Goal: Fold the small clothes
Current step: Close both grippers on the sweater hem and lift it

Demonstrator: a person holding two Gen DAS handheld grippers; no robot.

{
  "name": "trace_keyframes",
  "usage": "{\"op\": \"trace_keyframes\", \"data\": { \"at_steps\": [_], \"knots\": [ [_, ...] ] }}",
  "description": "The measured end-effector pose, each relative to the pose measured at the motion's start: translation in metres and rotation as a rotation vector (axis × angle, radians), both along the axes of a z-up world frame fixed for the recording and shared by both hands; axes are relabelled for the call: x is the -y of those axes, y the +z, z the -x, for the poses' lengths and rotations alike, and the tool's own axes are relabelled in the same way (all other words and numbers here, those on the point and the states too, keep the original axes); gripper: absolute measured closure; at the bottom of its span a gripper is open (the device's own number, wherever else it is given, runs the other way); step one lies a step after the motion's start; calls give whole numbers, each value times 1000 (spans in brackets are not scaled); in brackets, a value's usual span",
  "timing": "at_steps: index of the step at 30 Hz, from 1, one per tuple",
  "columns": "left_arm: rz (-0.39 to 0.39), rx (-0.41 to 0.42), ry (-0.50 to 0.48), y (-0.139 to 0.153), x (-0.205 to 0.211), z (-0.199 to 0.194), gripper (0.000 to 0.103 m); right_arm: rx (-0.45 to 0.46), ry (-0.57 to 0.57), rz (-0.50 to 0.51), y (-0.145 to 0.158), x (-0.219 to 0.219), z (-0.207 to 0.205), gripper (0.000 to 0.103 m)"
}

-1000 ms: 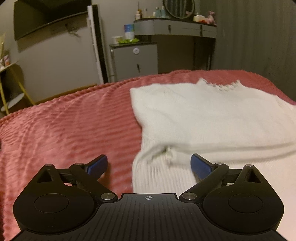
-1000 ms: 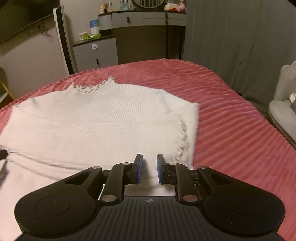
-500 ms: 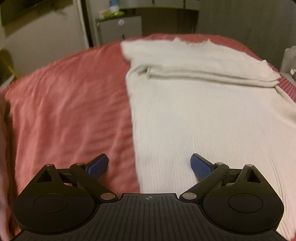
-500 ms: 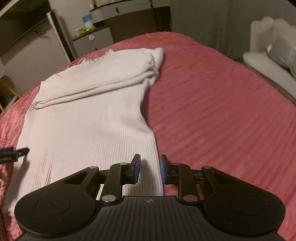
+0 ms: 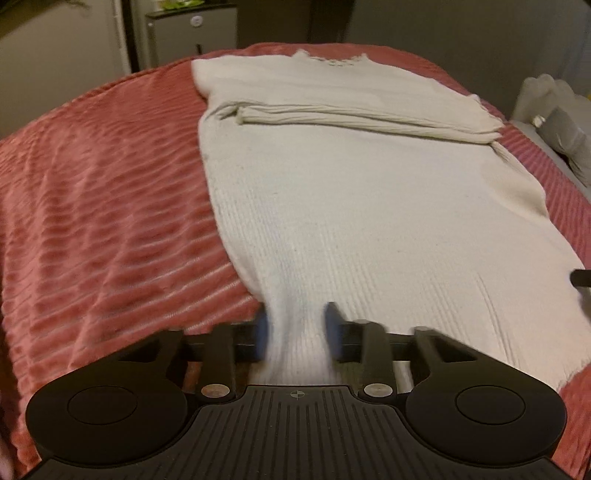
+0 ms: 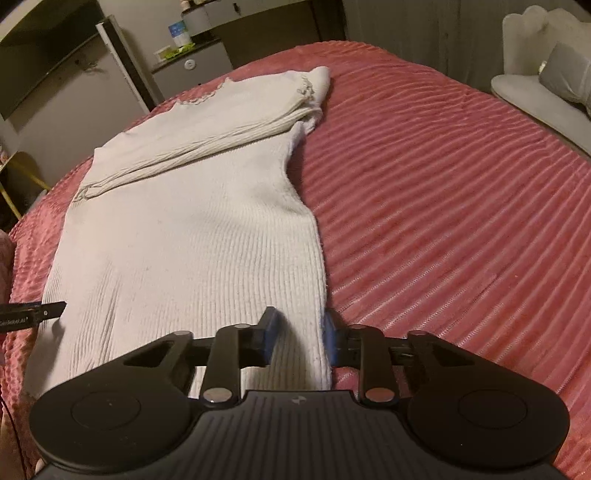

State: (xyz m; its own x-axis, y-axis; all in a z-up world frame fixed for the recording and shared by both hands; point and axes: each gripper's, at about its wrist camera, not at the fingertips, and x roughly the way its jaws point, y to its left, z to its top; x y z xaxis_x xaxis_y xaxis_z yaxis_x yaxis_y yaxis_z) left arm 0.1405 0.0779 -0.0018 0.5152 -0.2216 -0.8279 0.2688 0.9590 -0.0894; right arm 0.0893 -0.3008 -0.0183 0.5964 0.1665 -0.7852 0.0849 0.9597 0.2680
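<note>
A white ribbed sweater lies flat on a pink ribbed bedspread, neckline at the far end. Its sleeves are folded across the chest. My left gripper is at the near left hem corner. Its jaws are closing, and bunched fabric is pinched between the blue pads. In the right wrist view, my right gripper is at the near right hem corner of the sweater, its pads narrowly apart with the hem edge held between them. A finger of the left gripper shows at the left edge.
The bedspread stretches wide to the right of the sweater. A white armchair with a grey cushion stands beyond the bed on the right. A small grey cabinet is against the far wall.
Both grippers pulled back from the folded sleeves to the near hem. The left jaws went from wide open to closed on the left hem corner. The right jaws widened slightly around the right hem edge.
</note>
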Motion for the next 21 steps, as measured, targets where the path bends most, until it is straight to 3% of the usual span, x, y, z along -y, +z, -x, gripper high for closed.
{"op": "trace_keyframes", "data": {
  "at_steps": [1, 3, 6, 10, 13, 17, 21],
  "knots": [
    [12, -7, -3, 1, -2, -5, 89, 0, 4, -9, 1, 1, 0, 87],
    [74, -36, 0, 7, -6, -11, 89, -2, 9, -38, 3, 2, 0, 96],
    [155, -56, 0, 18, -8, -18, 90, 10, 18, -112, 11, 6, -3, 98],
    [246, 1, -6, 47, -9, -31, 90, 52, 24, -189, 25, 5, -12, 98],
    [338, 60, 59, 73, -17, -50, 90, 95, 9, -244, 36, 7, -27, 98],
    [388, 152, 173, 94, -29, -78, 89, 187, -31, -235, 54, 4, -56, 98],
    [387, 174, 270, 92, -39, -103, 81, 292, -108, -156, 69, -1, -80, 93]
  ]
}}
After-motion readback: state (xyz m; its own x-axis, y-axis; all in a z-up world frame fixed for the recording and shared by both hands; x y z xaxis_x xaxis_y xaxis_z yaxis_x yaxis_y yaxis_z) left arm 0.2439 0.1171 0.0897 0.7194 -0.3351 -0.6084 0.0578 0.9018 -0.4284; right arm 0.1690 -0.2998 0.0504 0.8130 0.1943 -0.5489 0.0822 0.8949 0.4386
